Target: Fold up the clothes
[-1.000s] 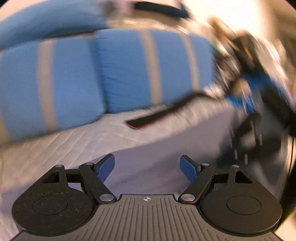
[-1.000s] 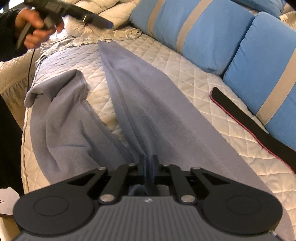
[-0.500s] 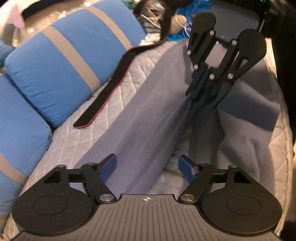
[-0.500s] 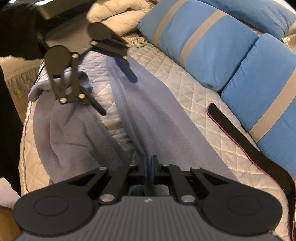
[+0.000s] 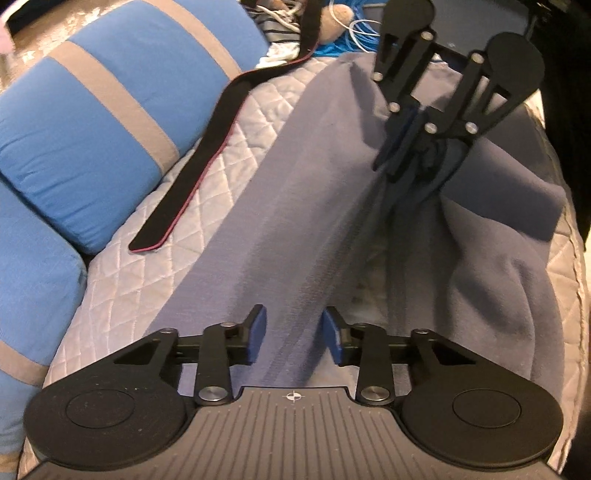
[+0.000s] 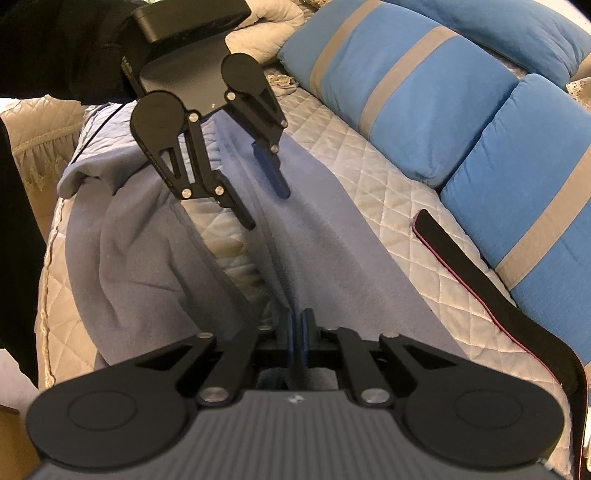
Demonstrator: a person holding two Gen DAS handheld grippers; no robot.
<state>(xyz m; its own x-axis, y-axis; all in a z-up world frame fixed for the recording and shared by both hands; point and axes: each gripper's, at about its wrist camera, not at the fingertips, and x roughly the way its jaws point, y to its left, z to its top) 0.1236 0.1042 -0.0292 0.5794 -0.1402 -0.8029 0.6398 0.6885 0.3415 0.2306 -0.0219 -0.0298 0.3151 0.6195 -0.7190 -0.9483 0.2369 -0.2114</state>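
A grey-blue fleece garment (image 5: 295, 206) (image 6: 332, 258) lies lengthwise on a quilted bedspread (image 5: 122, 306), with a raised fold running along its middle. My left gripper (image 5: 293, 328) (image 6: 266, 206) is low over one end of that fold. Its jaws are closing, the fold lies between the blue pads (image 5: 258, 328), and I see no clear pinch. At the other end my right gripper (image 6: 297, 334) (image 5: 406, 162) is shut on the garment, and the bunched cloth rises into its pads.
Blue cushions with grey stripes (image 5: 92, 122) (image 6: 406, 96) line one long side of the bed. A black strap with a red edge (image 5: 199, 162) (image 6: 498, 295) lies beside them. Cables and clutter (image 5: 354, 26) sit past the far end. A dark sleeve (image 6: 55, 48) holds the left gripper.
My left gripper swung from facing the cushions down onto the garment's fold, rolled, and its jaws narrowed around it. The right gripper stayed shut on the cloth in place.
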